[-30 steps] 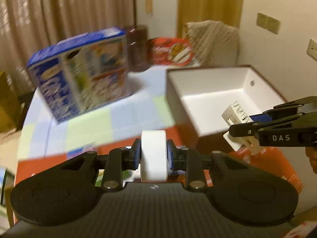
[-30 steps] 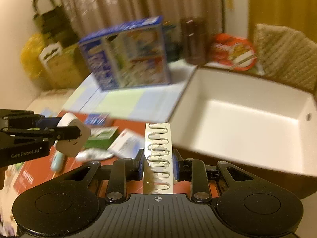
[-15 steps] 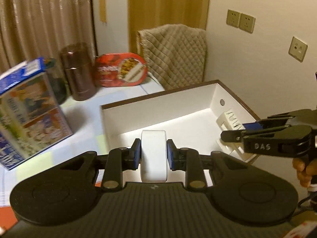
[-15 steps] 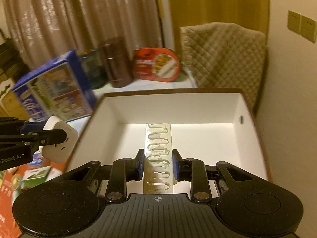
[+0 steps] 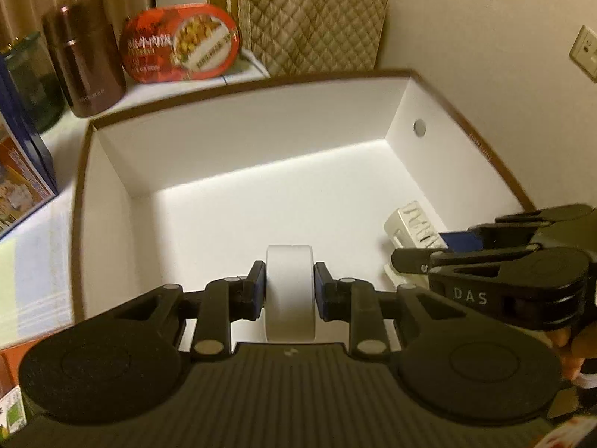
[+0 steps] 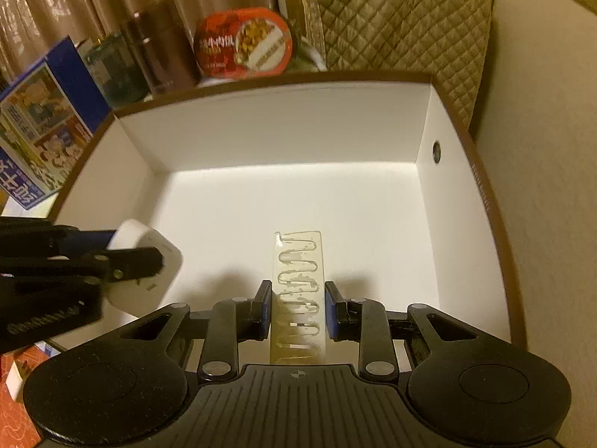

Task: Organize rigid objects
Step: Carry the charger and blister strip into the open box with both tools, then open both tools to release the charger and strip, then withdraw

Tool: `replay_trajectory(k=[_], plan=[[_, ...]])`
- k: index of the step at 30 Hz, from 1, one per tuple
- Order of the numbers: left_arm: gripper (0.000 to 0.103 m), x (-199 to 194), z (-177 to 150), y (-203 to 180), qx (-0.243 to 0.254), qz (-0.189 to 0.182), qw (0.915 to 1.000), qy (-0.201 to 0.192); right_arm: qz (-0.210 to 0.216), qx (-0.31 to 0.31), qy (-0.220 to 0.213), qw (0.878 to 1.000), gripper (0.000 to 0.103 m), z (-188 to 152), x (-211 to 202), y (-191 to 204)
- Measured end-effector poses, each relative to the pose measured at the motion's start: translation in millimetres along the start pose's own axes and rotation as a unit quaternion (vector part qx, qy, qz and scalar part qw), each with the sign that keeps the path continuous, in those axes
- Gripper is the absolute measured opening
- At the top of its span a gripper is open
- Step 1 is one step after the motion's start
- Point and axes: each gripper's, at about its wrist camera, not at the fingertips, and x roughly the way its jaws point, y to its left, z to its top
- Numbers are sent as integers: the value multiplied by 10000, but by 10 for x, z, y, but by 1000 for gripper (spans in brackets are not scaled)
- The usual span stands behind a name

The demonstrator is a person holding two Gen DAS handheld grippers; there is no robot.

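Observation:
My left gripper [image 5: 289, 291] is shut on a white rounded plastic block [image 5: 289, 298], held over the open white box with a brown rim [image 5: 238, 108]. In the right wrist view the left gripper [image 6: 149, 257] shows at the left with the white block [image 6: 149, 272]. My right gripper [image 6: 297, 308] is around a cream slotted plastic piece [image 6: 298, 298]; small gaps show between its pads and the piece, low inside the box [image 6: 283, 86]. In the left wrist view the right gripper [image 5: 418, 250] and the slotted piece [image 5: 414, 224] sit at the box's right wall.
Behind the box stand a brown canister [image 5: 84, 56], a red oval tin [image 5: 181, 43] and a quilted beige cover [image 5: 309, 15]. A blue picture box [image 6: 41, 119] stands to the left. A wall with sockets [image 5: 585, 52] is close on the right.
Both grippers moved forward from the table's front to above and into the white box. The right gripper's jaws have parted slightly from the slotted piece.

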Motion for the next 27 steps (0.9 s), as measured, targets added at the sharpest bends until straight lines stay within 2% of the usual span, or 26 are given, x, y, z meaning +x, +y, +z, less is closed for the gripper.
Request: replay_trajectory(k=[7, 12, 17, 20, 22, 27], plan=[[23, 174, 1, -38, -27, -46, 9998, 184, 52, 19, 134, 9999, 25, 15, 84, -71], [22, 216, 20, -73, 44, -17, 9999, 162, 110, 15, 172, 9998, 25, 39, 120, -83], [36, 143, 49, -116, 100, 51, 9999, 70, 64, -1, 125, 9999, 26, 47, 103, -78], [38, 76, 50, -84, 47, 69, 10000, 54, 101, -26, 35, 9999, 38, 43, 39, -73], [41, 2, 44, -58, 13, 89, 10000, 23, 129, -1, -50, 9999, 55, 35, -7, -82], [42, -224, 1, 13, -46, 174, 9998, -110, 161, 103, -199, 9996, 58, -5, -153, -75]])
